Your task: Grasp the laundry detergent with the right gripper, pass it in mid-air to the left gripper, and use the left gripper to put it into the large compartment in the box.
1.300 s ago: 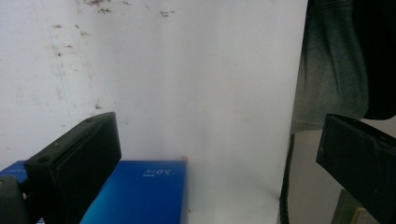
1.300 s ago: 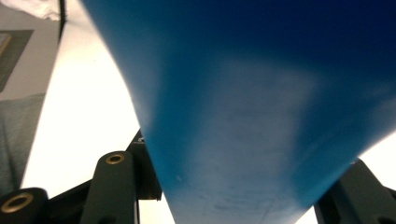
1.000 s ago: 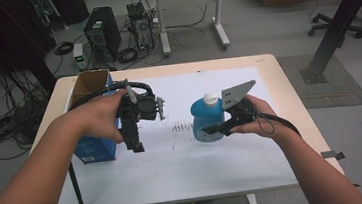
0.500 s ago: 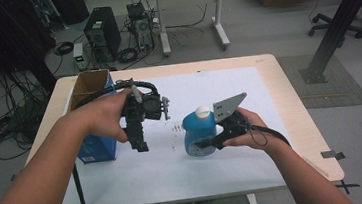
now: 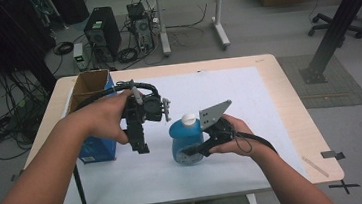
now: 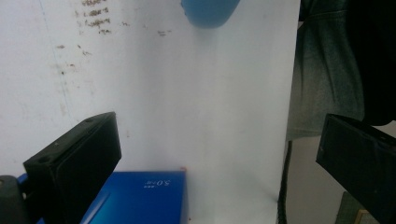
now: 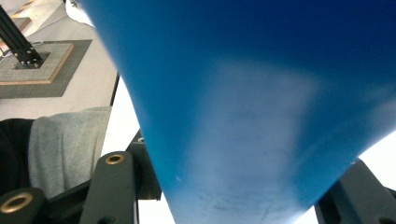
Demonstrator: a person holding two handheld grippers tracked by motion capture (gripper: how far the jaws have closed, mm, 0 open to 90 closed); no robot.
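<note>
High view: my right gripper (image 5: pixel 197 150) is clamped on a translucent blue bottle (image 5: pixel 185 140) w/ white cap, centre of frame on the white sheet (image 5: pixel 250 115). Left gripper (image 5: pixel 140 145) hangs centre-left, by a blue cardboard box (image 5: pixel 92 143). Left gripper view: matte black jaws wide apart, box corner at bottom. Right gripper view: smooth blue plastic btwn jaws.

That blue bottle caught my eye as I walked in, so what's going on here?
A person at the table holds a gripper in each hand. The right gripper is clamped on the blue bottle, which has a white cap and sits near the middle of the white sheet. The left gripper is open, held above the sheet beside a blue box, gripping nothing.
</note>
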